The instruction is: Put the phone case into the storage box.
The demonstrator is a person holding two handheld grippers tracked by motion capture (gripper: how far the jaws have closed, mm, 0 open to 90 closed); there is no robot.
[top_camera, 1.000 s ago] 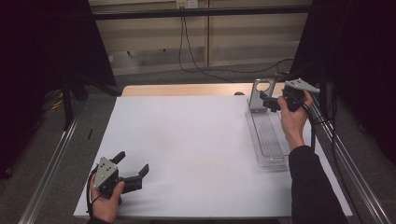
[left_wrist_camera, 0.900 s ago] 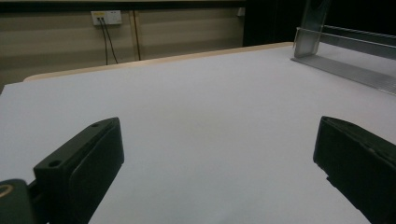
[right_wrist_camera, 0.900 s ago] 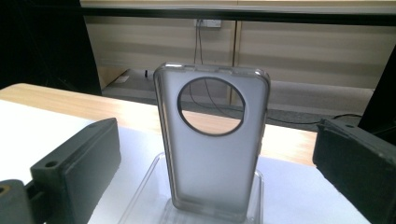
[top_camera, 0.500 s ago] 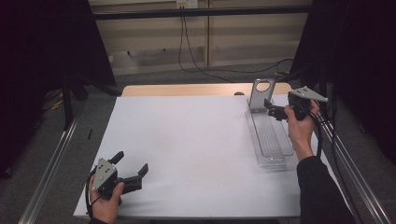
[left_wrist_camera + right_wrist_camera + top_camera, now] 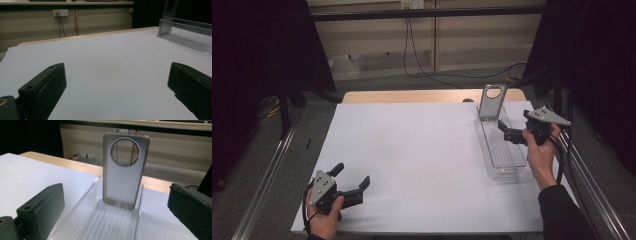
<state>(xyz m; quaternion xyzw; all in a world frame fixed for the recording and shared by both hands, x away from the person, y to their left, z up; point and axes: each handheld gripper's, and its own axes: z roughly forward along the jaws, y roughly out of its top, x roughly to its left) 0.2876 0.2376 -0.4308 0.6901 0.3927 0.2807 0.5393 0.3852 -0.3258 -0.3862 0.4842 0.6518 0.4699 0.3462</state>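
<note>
Phone case [image 5: 124, 172]: upright at tray [image 5: 507, 165] far end. Right tongs [image 5: 506, 133] wide, near; close squarely on case edges. Left tongs [image 5: 353, 181] wide, idle.

A wooden table [image 5: 422, 96] carries a large white sheet [image 5: 422, 160] that covers nearly all of its top, leaving a strip of bare wood along the far edge. On the sheet lies a long clear plastic tray [image 5: 501, 150], ridged along its floor, straight ahead of the right gripper's [image 5: 507, 134] wide-apart jaws and reaching in between them. A grey phone case [image 5: 124, 170] with a round camera hole stands upright at the tray's far end. Between and ahead of the left gripper's [image 5: 352, 181] spread jaws the sheet lies bare, the tray [image 5: 185, 35] off beyond its right jaw.
</note>
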